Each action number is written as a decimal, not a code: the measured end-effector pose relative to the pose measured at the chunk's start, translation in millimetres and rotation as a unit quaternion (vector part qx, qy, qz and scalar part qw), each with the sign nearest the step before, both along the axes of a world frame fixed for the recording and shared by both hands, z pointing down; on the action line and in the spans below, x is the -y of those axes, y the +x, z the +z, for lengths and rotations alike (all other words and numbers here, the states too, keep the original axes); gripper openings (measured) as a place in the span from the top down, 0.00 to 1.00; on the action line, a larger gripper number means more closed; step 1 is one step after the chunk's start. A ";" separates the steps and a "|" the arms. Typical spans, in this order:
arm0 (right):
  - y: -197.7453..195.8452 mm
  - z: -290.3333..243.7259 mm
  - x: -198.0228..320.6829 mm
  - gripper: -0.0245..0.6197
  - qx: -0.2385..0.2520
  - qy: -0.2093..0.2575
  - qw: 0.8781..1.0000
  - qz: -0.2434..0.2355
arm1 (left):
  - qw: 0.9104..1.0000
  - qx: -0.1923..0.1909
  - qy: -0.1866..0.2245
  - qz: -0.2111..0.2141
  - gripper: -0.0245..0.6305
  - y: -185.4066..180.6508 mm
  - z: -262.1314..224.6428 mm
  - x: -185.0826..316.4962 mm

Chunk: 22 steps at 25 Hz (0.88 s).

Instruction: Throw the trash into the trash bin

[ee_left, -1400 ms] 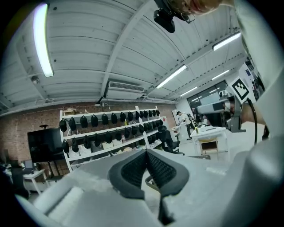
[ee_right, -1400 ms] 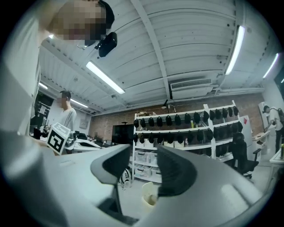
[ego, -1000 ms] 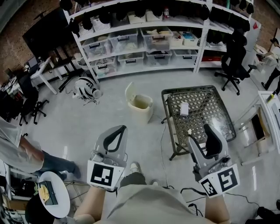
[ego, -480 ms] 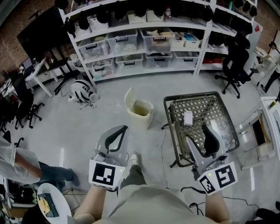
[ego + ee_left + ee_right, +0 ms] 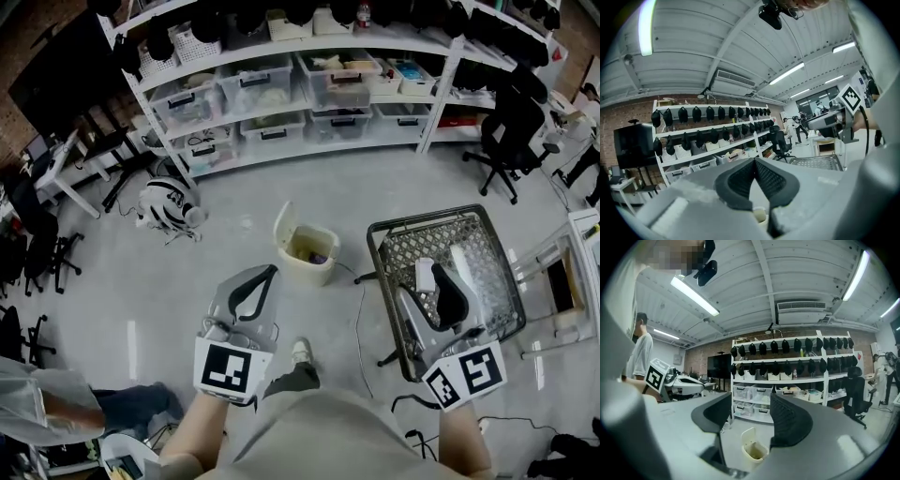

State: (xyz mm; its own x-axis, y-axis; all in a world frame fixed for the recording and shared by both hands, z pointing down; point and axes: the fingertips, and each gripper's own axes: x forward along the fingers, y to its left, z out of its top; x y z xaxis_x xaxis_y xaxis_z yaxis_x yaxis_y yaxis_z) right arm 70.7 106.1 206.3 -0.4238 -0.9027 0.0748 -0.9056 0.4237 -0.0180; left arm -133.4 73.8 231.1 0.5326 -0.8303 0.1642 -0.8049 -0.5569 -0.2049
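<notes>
The cream trash bin (image 5: 305,246) stands on the floor with its lid up and a dark item inside; it also shows low between the jaws in the right gripper view (image 5: 753,449). A small white piece of trash (image 5: 425,274) lies on the mesh table (image 5: 487,246). My left gripper (image 5: 270,273) hangs short of the bin, its jaws (image 5: 753,162) shut on nothing. My right gripper (image 5: 439,281) is over the mesh table's near part beside the white piece, and its jaws (image 5: 751,416) stand open with nothing between them.
White shelving (image 5: 281,70) with storage boxes lines the far wall. A striped robot dog (image 5: 167,203) lies left of the bin. A black office chair (image 5: 511,131) is at the right, with a desk edge (image 5: 581,281) beyond the table. A person (image 5: 56,412) is at the lower left.
I have walked forward: the bin and the mesh table are nearer and lower in the head view. Both grippers moved along with me, and the right one now overlaps the table.
</notes>
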 end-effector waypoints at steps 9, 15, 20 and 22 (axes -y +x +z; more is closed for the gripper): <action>-51.9 8.8 102.0 0.56 -0.007 -0.017 0.999 0.035 | 0.999 0.000 -0.020 0.039 0.96 -45.2 18.2 107.9; -63.1 15.7 138.0 0.56 -0.015 -0.037 0.998 0.053 | 0.998 0.002 -0.036 0.058 0.96 -54.2 26.5 149.2; -62.1 26.1 150.5 0.55 -0.013 -0.051 0.997 0.059 | 0.996 0.020 -0.028 0.078 0.96 -50.4 32.9 166.7; -59.6 27.9 153.2 0.55 -0.014 -0.051 0.997 0.064 | 0.996 0.014 -0.035 0.079 0.96 -46.4 35.2 168.9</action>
